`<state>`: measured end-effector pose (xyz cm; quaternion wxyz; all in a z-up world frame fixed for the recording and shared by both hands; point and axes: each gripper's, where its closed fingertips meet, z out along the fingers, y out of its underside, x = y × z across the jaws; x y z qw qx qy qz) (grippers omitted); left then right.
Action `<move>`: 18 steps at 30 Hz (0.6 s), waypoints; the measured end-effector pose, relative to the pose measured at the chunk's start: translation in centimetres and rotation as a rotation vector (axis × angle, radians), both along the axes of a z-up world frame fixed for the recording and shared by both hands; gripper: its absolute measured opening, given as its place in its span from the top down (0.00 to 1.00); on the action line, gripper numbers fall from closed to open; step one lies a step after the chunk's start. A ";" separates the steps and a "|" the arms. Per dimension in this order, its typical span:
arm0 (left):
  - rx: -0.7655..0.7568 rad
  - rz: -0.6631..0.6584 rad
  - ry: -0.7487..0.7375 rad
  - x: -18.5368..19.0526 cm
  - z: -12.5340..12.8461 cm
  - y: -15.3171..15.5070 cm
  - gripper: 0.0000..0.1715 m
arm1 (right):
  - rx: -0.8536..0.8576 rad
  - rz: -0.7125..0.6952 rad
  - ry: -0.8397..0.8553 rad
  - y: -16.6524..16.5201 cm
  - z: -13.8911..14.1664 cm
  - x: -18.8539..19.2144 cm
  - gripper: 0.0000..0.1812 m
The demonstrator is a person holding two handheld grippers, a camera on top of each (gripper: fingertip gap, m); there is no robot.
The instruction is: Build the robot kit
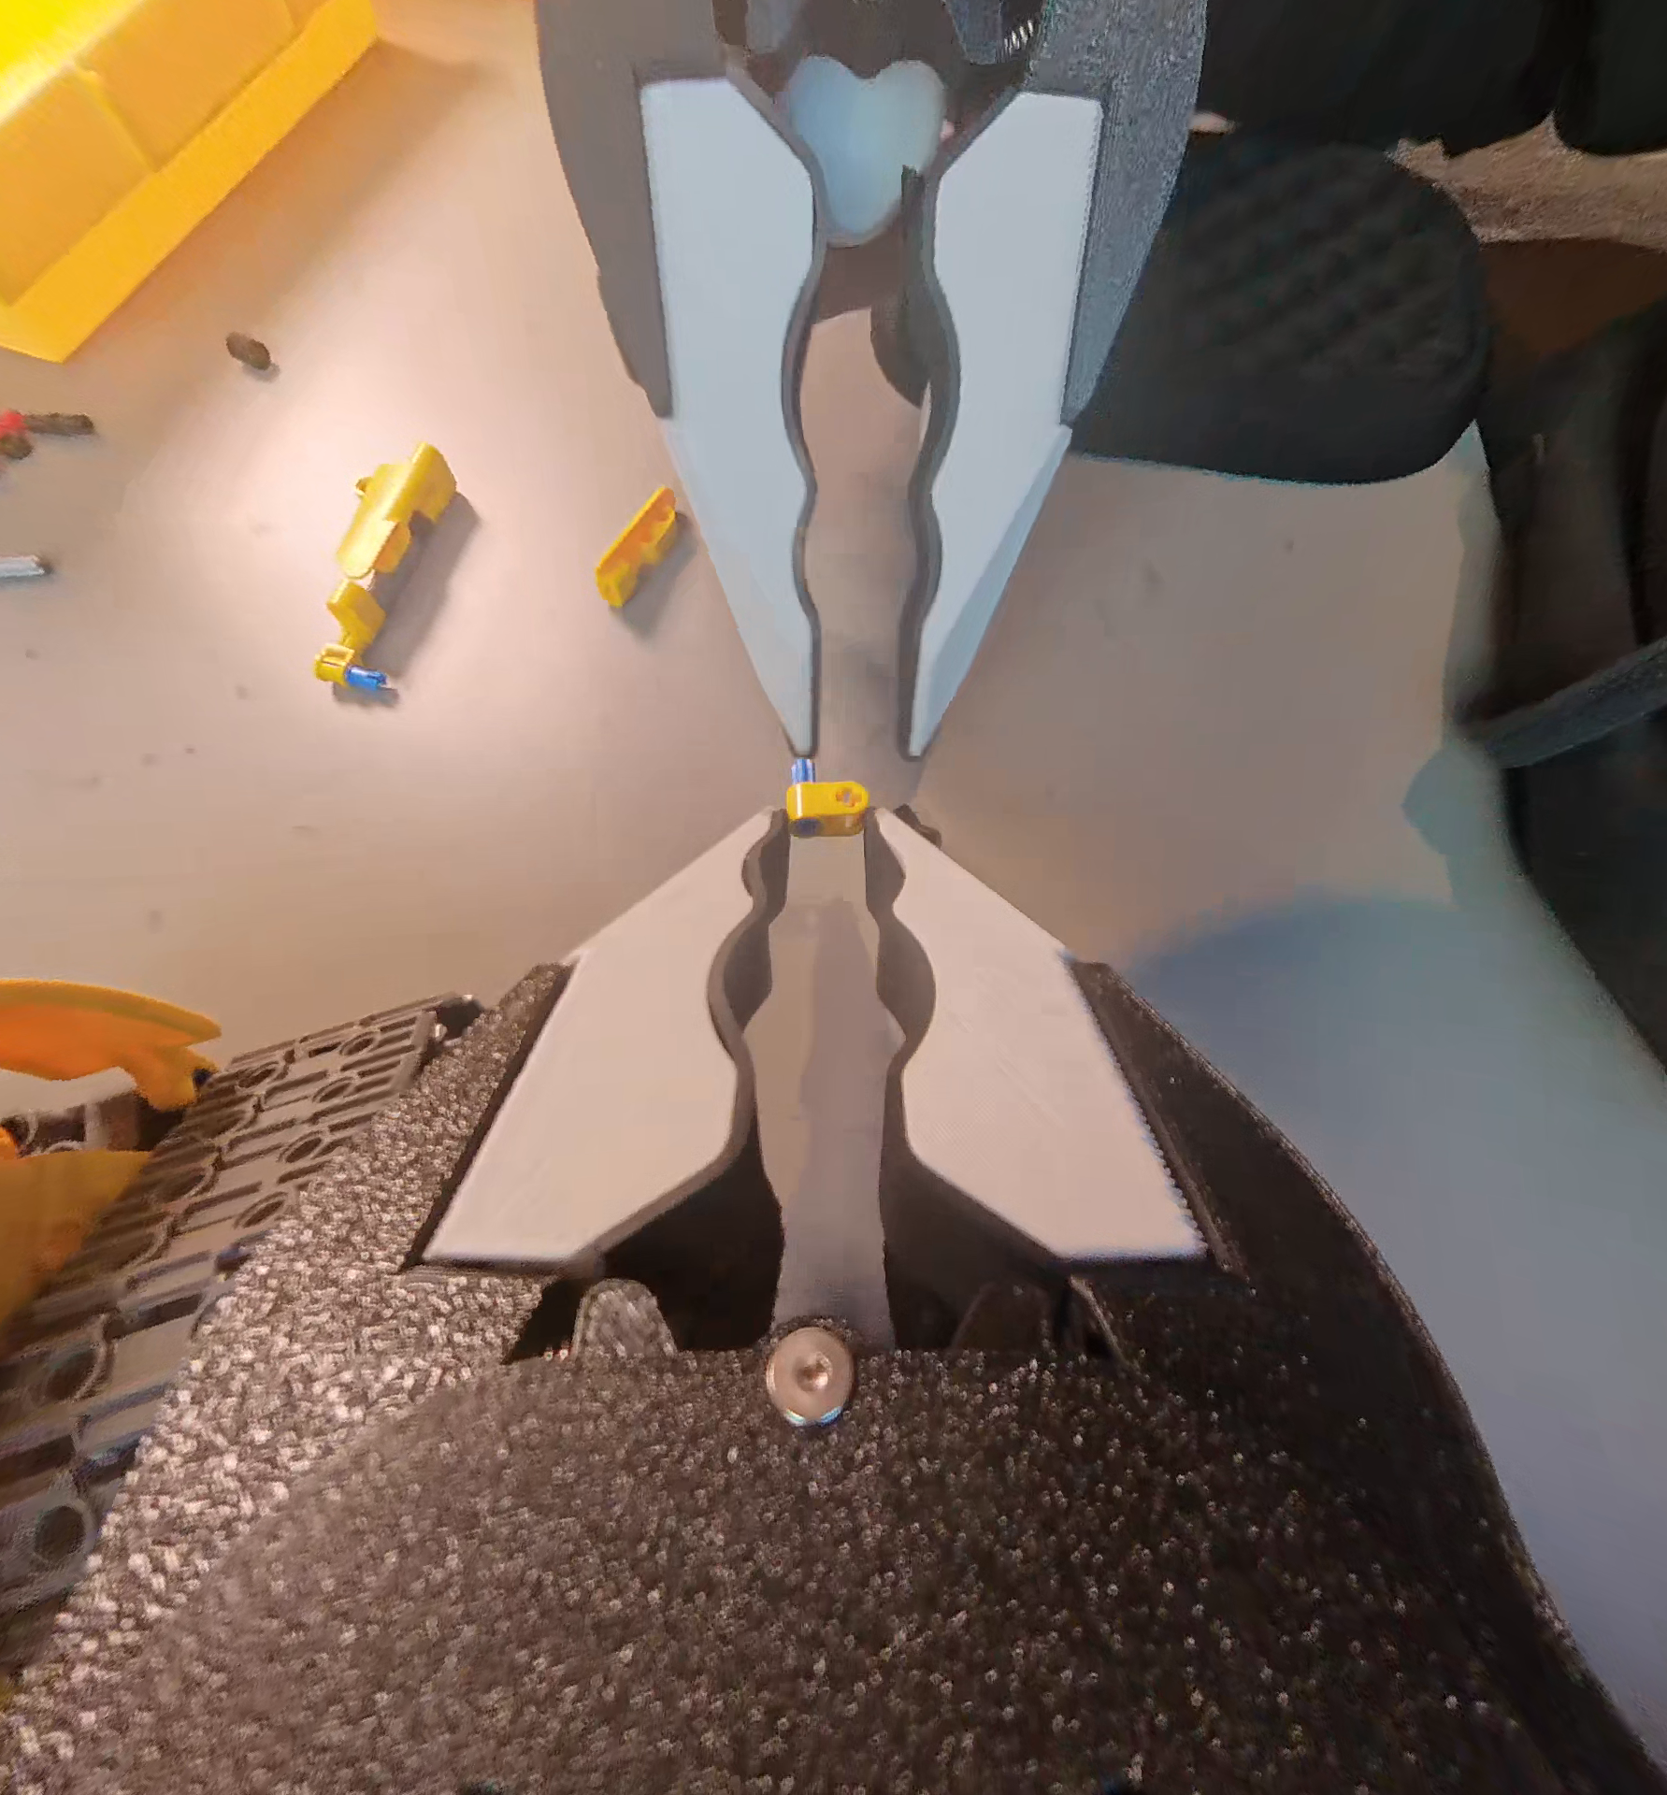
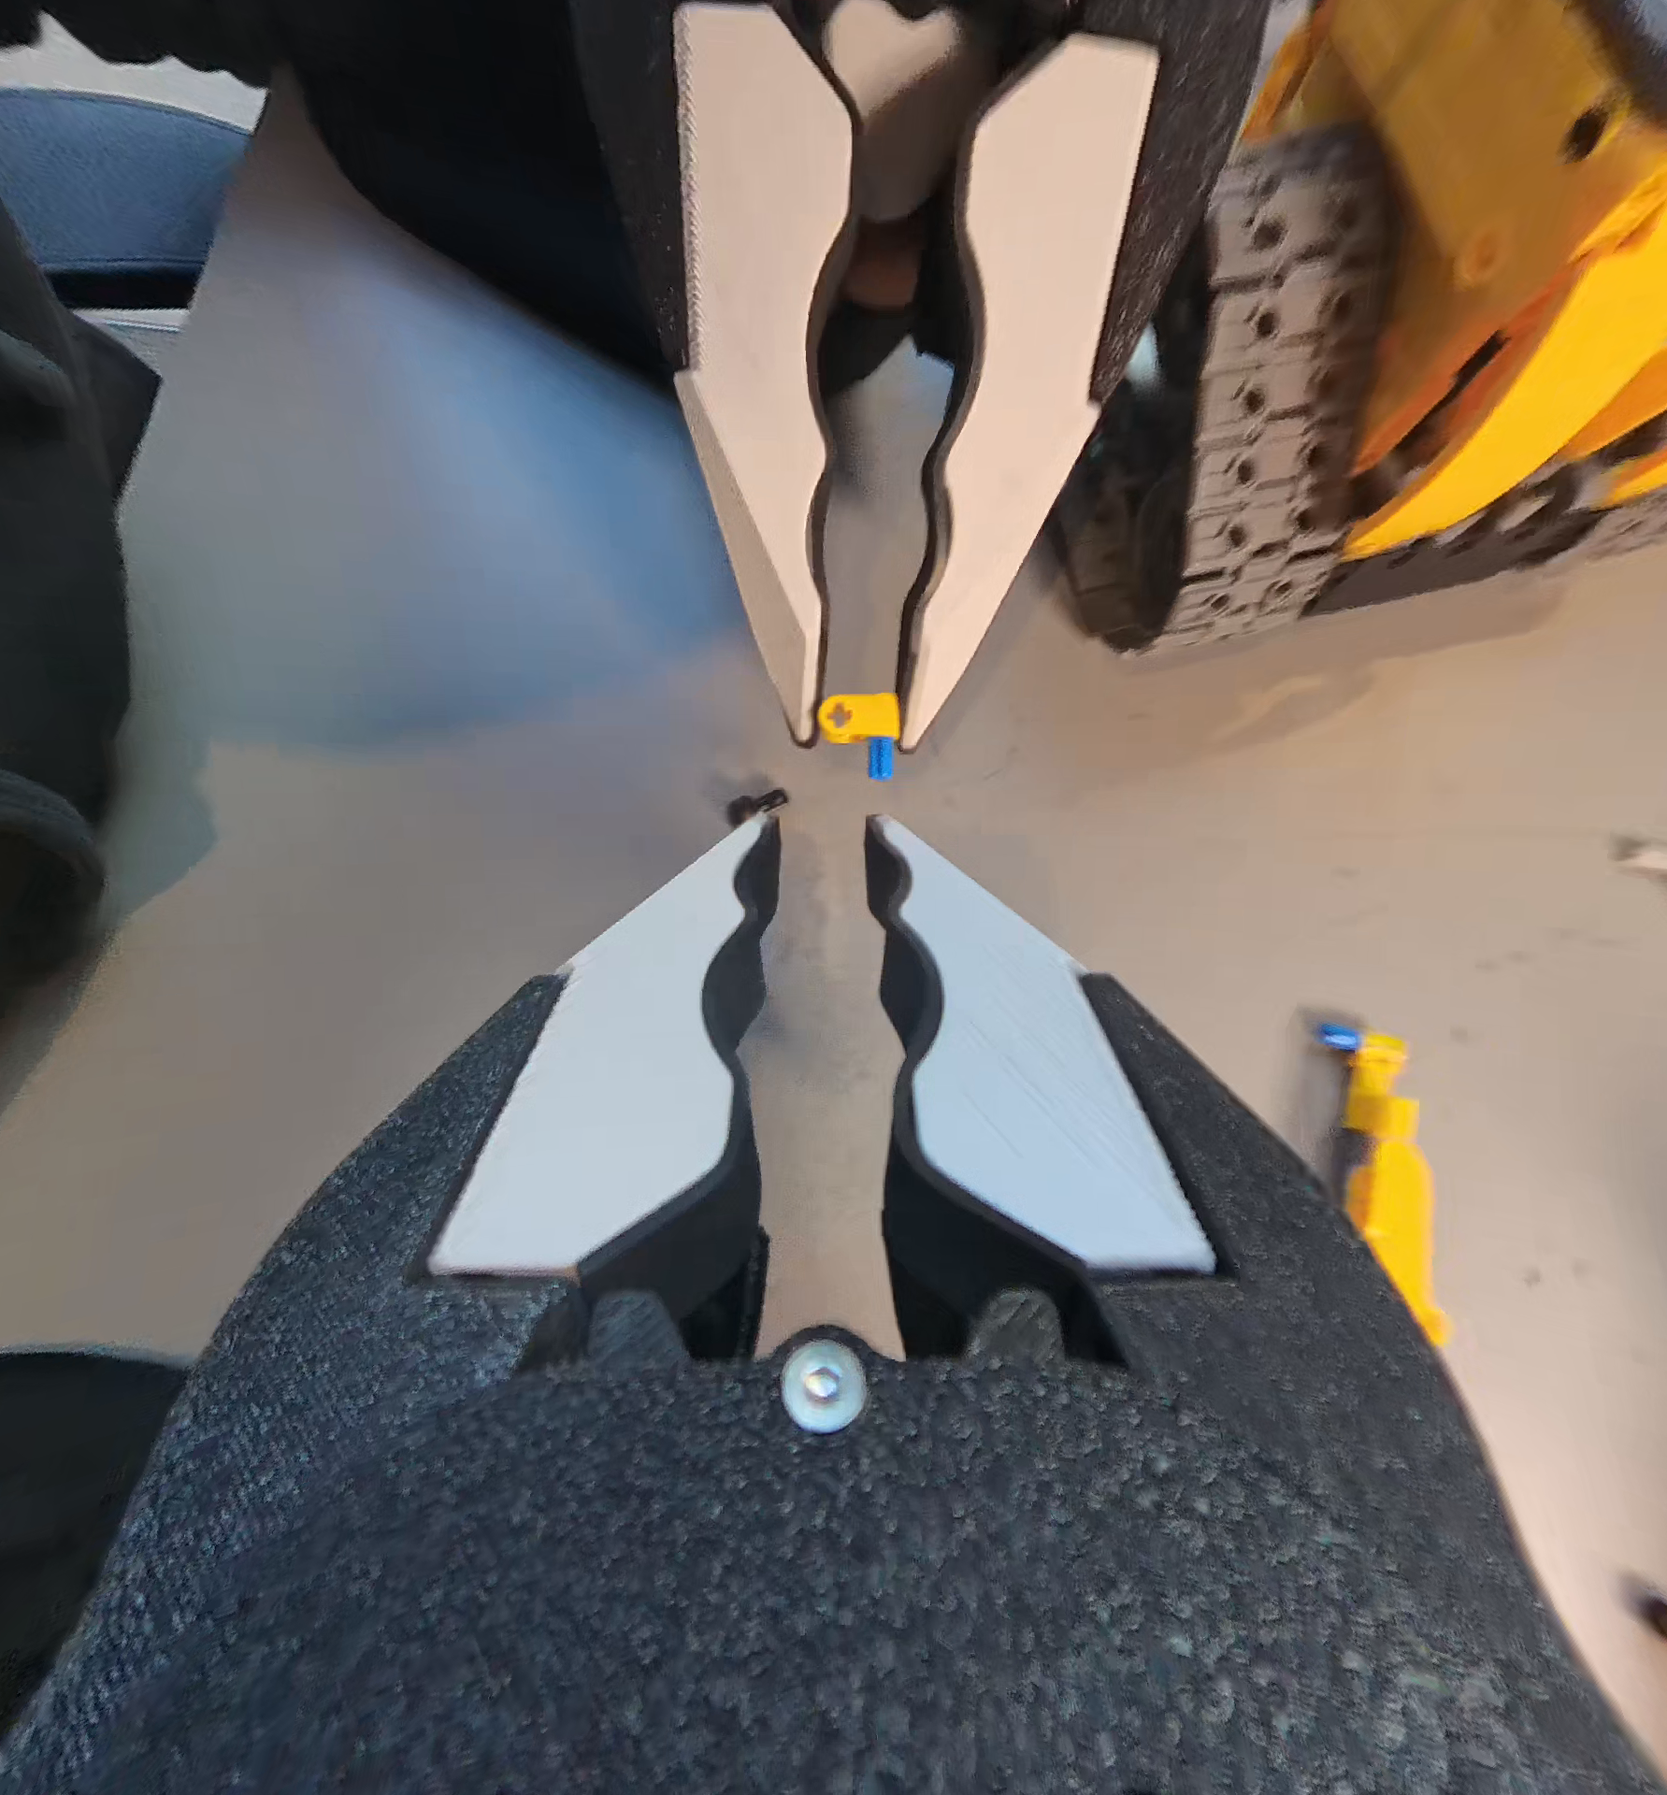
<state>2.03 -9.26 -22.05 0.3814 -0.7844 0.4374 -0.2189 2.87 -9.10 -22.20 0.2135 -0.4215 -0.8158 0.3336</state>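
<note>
Yellow connector (image 1: 824, 798) with its blue pin (image 2: 879, 756) sits clamped in the left gripper (image 1: 826, 826) above the table (image 1: 1150, 680) — right gripper (image 2: 821, 821) (jaws apart, empty) faces it — best approached squarely and gently.

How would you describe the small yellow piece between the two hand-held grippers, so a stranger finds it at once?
On the grey table, look where the left hand-held gripper and right hand-held gripper meet tip to tip. The small yellow connector sits between the left one's fingertips. Unlike the larger loose yellow pieces, it carries a blue pin.
</note>
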 end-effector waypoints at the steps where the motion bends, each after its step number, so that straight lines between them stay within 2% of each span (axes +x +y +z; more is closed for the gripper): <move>1: 0.007 0.001 -0.017 0.0 0.3 0.0 0.92 | 0.046 0.014 0.066 0.1 0.6 -0.2 0.90; 3: 0.017 0.003 -0.038 0.0 0.8 0.1 0.92 | 0.093 0.031 0.150 0.0 1.5 -0.6 0.90; 7: 0.022 -0.003 -0.014 0.0 0.4 0.1 0.92 | 0.060 0.011 0.153 0.1 1.5 -0.7 0.91; 14: -0.030 0.015 0.113 -0.5 -2.0 0.0 0.92 | 0.034 0.095 -0.003 -1.4 -0.9 1.0 0.91; 18: -0.046 0.012 0.157 -0.6 -2.7 -0.2 0.92 | 0.034 0.082 -0.040 -1.5 -1.8 0.6 0.91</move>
